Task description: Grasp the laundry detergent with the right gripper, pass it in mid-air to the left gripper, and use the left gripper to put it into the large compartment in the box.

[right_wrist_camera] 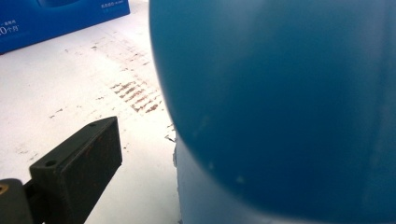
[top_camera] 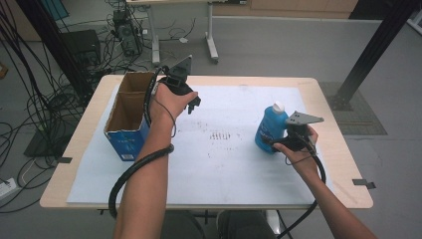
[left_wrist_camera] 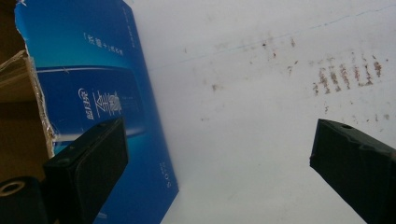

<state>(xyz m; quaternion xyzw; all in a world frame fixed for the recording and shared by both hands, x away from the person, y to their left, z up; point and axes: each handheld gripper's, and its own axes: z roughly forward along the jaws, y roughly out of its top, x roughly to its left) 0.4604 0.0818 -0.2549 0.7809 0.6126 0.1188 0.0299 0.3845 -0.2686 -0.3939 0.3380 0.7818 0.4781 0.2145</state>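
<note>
One blue bottle with a white cap stands upright on the white sheet, near the right edge of the table. The right gripper is at the bottom part of the bottle, on the side nearer the person. In the right gripper view the bottle is very close and hides one jaw, so I cannot tell if the jaws squeeze it or only sit around it. One cardboard box stands near the far left corner of the table. It is blue outside and brown inside, its top is open, and the part inside that I can see has nothing in it. The left gripper is in the air just beside the box, on its right. Its jaws are wide apart and hold nothing. In the left gripper view the blue wall of the box is next to one jaw. The sheet has small brown marks in the middle. Past the table is a grey floor with many black cables on the left.
</note>
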